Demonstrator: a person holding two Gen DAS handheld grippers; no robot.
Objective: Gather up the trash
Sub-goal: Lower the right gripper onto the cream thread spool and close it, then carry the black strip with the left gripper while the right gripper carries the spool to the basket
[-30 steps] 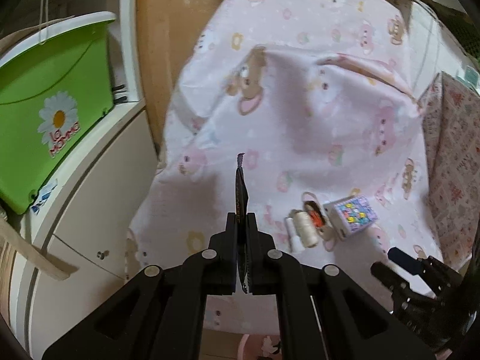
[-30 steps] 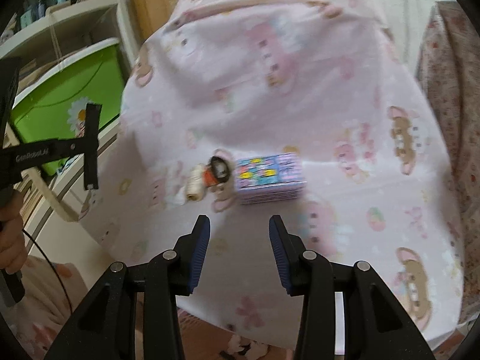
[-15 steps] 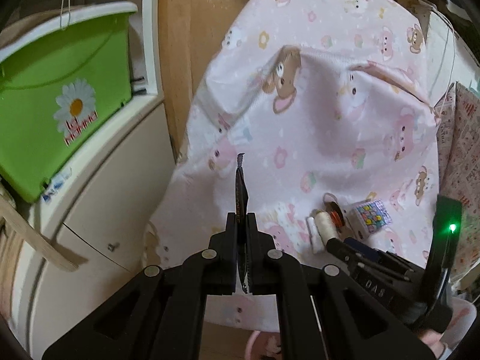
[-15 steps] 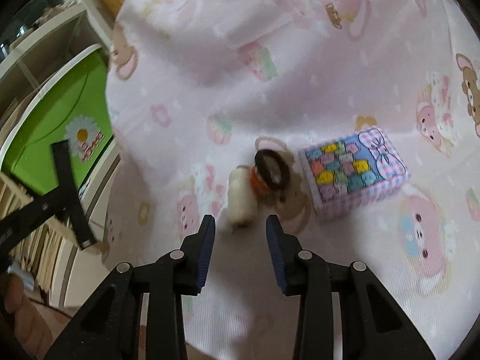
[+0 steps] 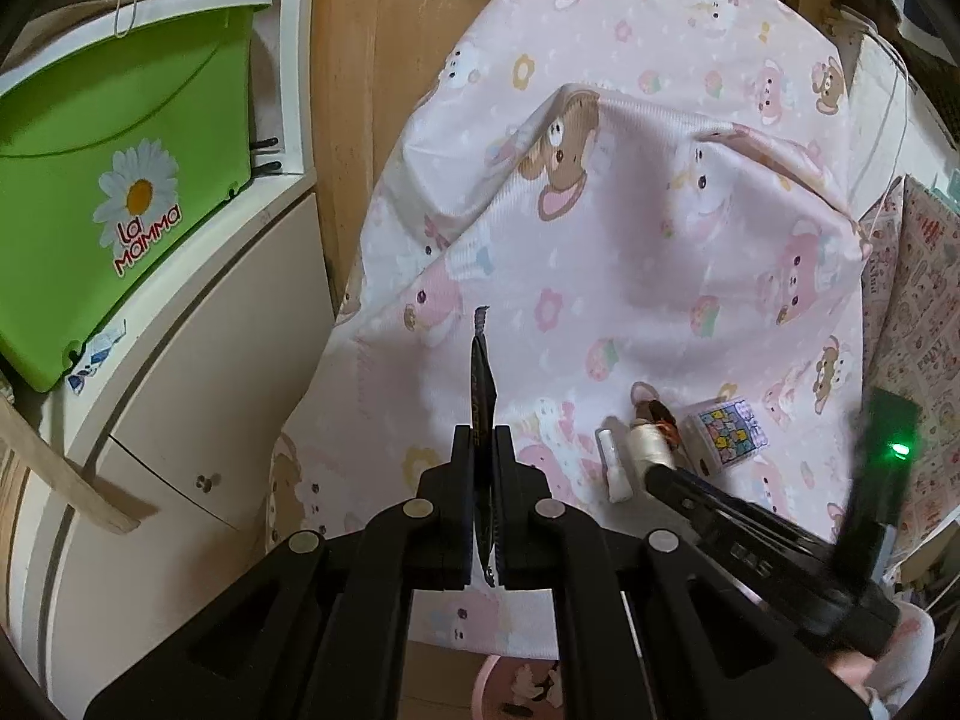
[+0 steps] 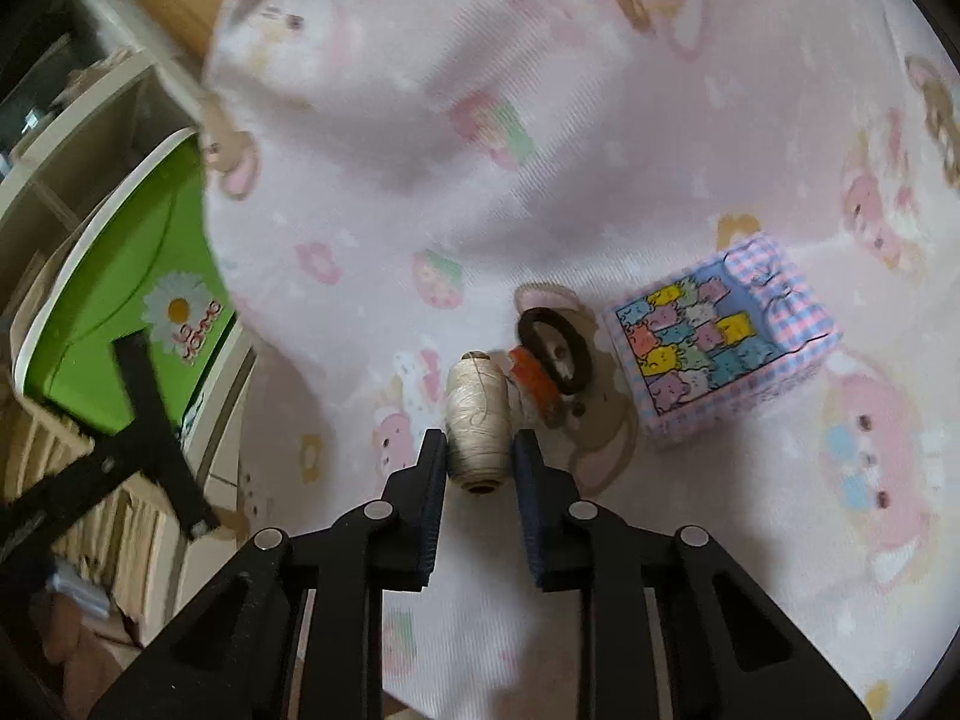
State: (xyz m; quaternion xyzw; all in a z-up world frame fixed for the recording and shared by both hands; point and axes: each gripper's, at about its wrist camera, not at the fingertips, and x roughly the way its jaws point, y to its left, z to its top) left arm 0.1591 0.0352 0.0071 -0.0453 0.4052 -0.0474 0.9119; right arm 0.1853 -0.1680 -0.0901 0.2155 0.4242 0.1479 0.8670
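Lying on the pink cartoon-print sheet (image 6: 600, 120), the cream thread spool (image 6: 477, 420) now sits between the fingers of the right gripper (image 6: 479, 450), whose jaws are closing around it; the left pad looks to touch the wound thread, the right pad stands just beside it. A second ago the spool lay well ahead of wider-spread fingers, and the gripper has since come in close and low over it. The spool is a short cylinder of tightly wound, slightly fuzzy thread with a dark hole at its near end. Just right of it lie an orange spool (image 6: 531, 375) and a dark brown ring (image 6: 555, 348), then a small square box (image 6: 720, 348) printed with coloured bears and a gingham bow. A small white stick (image 5: 613, 463) lies to the left of the cream spool in the left wrist view. The left gripper (image 5: 483, 456) is clamped as before on a thin, flat dark wrapper (image 5: 482, 384) with a serrated top edge, held upright. Far left, a glossy green plastic bin (image 5: 108, 168) with a daisy sticker rests on a white cabinet (image 5: 198, 396).
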